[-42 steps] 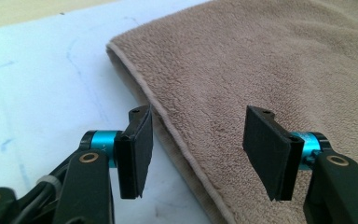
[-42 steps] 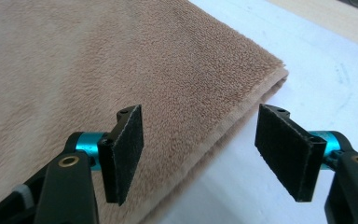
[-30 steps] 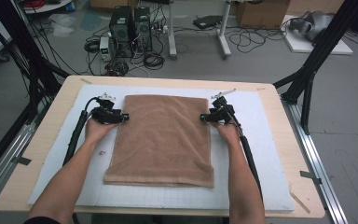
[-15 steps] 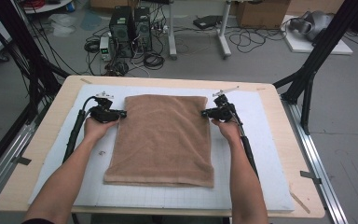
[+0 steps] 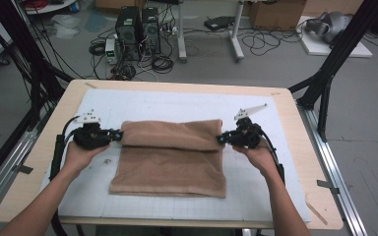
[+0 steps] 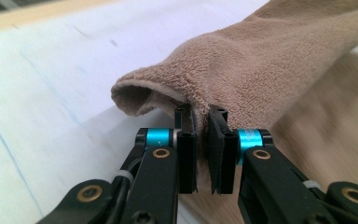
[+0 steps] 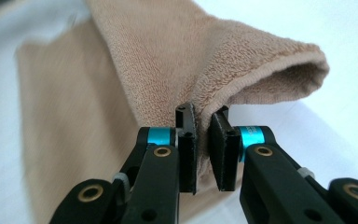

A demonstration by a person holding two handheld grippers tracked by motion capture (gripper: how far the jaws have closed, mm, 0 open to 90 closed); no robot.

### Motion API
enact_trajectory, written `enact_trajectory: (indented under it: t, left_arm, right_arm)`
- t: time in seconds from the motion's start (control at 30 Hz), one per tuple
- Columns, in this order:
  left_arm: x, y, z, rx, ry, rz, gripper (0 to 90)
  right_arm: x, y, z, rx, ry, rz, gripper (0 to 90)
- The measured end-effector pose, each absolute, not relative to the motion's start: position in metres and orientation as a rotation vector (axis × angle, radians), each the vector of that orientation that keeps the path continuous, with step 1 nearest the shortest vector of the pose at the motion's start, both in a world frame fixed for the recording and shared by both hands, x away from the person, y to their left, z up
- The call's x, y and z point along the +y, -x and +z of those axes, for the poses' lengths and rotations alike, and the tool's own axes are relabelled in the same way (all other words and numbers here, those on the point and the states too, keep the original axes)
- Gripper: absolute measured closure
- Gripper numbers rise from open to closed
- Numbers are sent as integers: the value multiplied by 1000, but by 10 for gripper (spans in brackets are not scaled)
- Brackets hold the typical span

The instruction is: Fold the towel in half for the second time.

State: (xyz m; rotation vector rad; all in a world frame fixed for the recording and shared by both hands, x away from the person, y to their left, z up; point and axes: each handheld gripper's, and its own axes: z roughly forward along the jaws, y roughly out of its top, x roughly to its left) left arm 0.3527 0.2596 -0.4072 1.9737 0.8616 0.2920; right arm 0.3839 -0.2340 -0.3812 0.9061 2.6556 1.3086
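Note:
A brown towel (image 5: 172, 164) lies on the white grid mat (image 5: 177, 104), its far edge lifted and rolled back over itself toward the person. My left gripper (image 5: 119, 135) pinches the left end of that raised fold, and my right gripper (image 5: 220, 139) pinches the right end. In the left gripper view my left gripper (image 6: 200, 114) is shut on a thin towel (image 6: 261, 70) edge. In the right gripper view my right gripper (image 7: 201, 114) clamps the towel (image 7: 168, 60) the same way. Both pairs of jaws have just been closing, with cloth between them.
The mat covers a wooden table (image 5: 295, 118) with bare wood at each side. Black frame posts (image 5: 325, 73) stand at the table's far corners. Computers (image 5: 138, 24) and cables sit on the floor beyond.
Both grippers closed on the towel's far corners, rose, and came toward the person. The flat towel's far edge now folds back over its middle.

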Motion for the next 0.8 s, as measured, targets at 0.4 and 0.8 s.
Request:
enact_trajectory:
  t: [0.4, 0.8]
  left_arm:
    - [271, -324, -417, 859, -2038, 321, 591]
    - [256, -377, -408, 962, -1974, 358, 513]
  right_arm:
    - [-251, -359, -409, 2654, -1032, 1289, 511]
    - [-242, -405, -397, 2587, -1102, 1268, 342]
